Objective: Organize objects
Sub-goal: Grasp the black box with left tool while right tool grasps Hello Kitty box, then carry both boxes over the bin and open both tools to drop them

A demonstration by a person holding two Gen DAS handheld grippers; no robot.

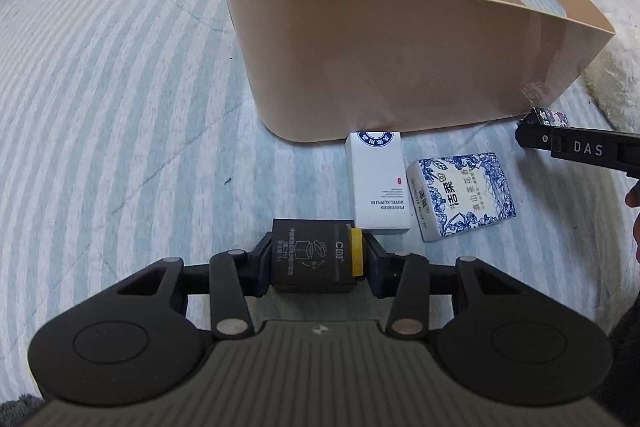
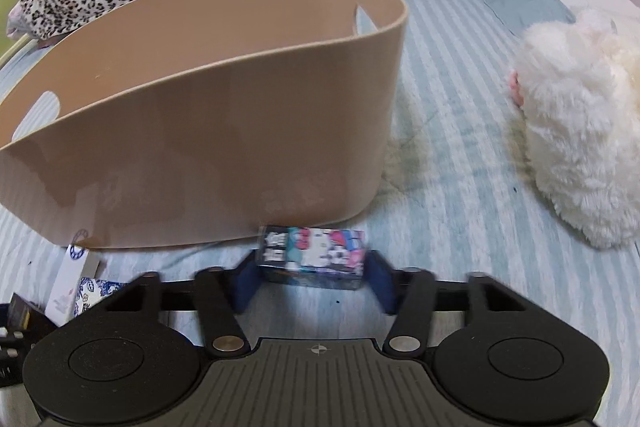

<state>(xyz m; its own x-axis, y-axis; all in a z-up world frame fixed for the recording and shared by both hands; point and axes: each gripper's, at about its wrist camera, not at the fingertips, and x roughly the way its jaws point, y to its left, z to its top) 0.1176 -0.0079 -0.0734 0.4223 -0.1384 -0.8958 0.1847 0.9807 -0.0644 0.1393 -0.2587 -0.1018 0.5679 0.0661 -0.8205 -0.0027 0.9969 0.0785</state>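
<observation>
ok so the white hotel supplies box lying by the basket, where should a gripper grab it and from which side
Grip the white box across its two long side edges, coming down from above. It lies flat on the striped bedcover, so only the narrow width suits the jaws. Its far end sits against the tan basket, and the blue floral packet lies close on one side, leaving that finger little room.
</observation>
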